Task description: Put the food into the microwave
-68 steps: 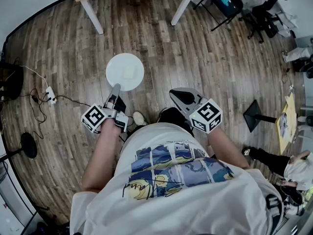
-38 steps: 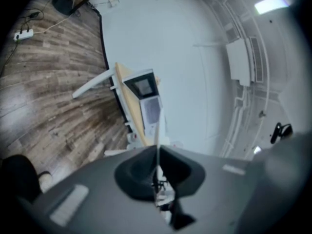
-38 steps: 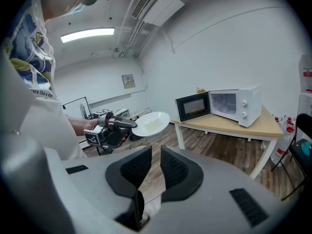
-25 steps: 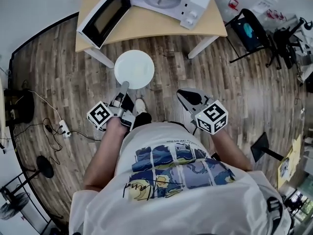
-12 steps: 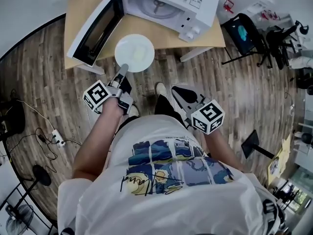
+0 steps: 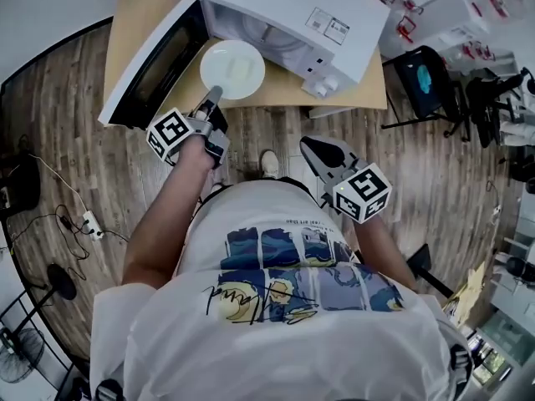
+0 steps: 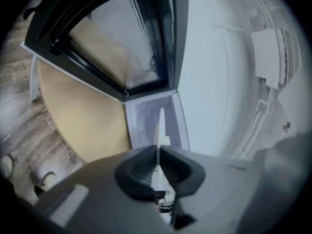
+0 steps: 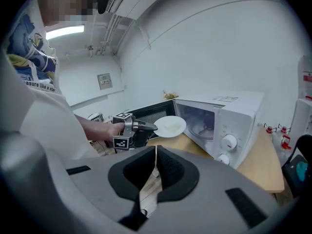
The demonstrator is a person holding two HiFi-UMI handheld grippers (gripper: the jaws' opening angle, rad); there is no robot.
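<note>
On the wooden tabletop (image 6: 368, 86) the white microwave (image 6: 288, 11) stands with its door (image 6: 142, 65) swung wide to the left, its cavity mouth unblocked. We hold a white plate (image 6: 232, 68) level just before that mouth, above the tabletop's front strip, between door and control knobs (image 6: 319, 83), a pale piece of food (image 8: 171, 126) on it. Our left claw (image 6: 211, 98) is clamped on the plate's near rim; our right claw (image 6: 320, 151), jaws together and empty, hangs back beyond the tabletop's front edge

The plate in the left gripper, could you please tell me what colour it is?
White; the plate shows best in the head view.
</note>
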